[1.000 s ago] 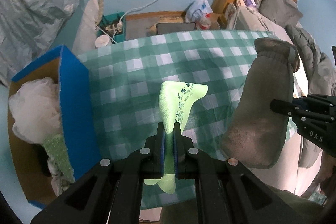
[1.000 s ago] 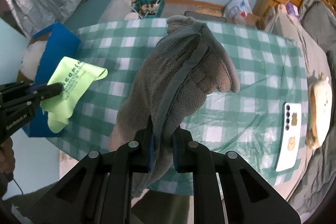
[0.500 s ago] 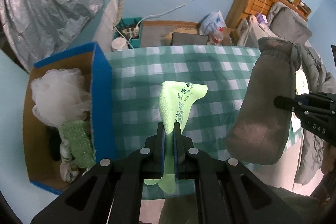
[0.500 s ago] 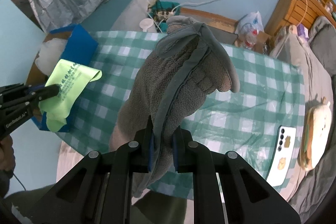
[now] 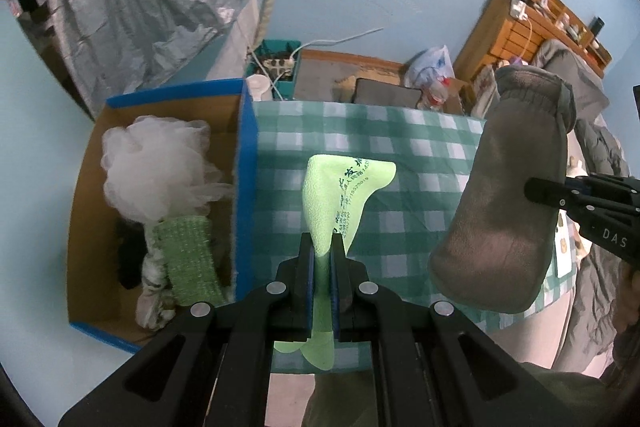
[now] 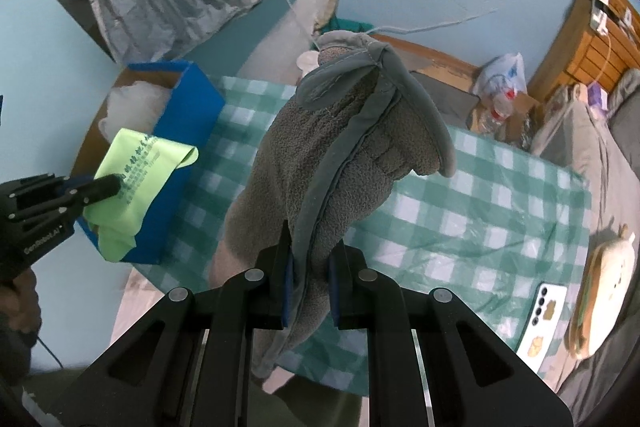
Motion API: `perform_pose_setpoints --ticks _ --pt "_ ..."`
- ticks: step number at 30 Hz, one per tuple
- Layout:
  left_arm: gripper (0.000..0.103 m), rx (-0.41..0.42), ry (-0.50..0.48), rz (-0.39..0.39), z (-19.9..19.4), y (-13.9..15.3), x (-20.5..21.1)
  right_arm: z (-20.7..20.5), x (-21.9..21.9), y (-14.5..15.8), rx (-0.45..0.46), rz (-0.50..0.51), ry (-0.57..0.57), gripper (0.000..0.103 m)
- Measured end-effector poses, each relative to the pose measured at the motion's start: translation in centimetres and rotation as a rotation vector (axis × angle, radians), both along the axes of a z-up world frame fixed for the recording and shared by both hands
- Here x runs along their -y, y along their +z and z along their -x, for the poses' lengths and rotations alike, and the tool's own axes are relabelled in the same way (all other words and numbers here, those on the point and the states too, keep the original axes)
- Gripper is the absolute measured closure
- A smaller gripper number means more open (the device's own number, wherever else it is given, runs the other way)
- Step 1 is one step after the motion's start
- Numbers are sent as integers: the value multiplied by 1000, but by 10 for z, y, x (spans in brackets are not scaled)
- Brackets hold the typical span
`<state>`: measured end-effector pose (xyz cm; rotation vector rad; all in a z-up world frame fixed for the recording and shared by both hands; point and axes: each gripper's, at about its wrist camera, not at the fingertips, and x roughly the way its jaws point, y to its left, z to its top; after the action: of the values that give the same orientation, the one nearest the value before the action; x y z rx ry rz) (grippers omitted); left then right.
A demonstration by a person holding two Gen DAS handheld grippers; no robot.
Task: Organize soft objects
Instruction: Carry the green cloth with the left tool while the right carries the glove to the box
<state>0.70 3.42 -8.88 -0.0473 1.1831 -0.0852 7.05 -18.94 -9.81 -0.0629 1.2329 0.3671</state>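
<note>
1. Our left tool [image 5: 322, 259] grips the lime-green cloth [image 5: 340, 195], held in the air above the table [image 5: 420, 147] near its left edge, beside the blue box [image 5: 244, 187].
2. Our right tool [image 6: 308, 267] clamps the grey fleece mitten [image 6: 340, 155], hanging above the table's checked cloth.
3. The box holds a white mesh puff [image 5: 156, 167].

"DAS" on right hand-held gripper [image 5: 532, 190]; "GenRobot.AI" on left hand-held gripper [image 6: 108, 187]; green cloth [image 5: 340, 199] print illegible.
</note>
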Motion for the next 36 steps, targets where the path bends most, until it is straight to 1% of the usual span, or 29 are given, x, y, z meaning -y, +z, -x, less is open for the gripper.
perform_pose_setpoints --ticks 9,23,30,36 --pt "97 15 62 -5 5 11 -43 -10 -43 12 22 -36 57 90" --pt "97 34 161 -13 12 19 -107 -24 -128 22 43 -84 179 90" --pt "97 33 205 -27 16 16 -140 -32 -169 21 45 -101 232 90" --pt "97 21 236 -35 14 6 -164 -38 -198 14 29 -111 275 90"
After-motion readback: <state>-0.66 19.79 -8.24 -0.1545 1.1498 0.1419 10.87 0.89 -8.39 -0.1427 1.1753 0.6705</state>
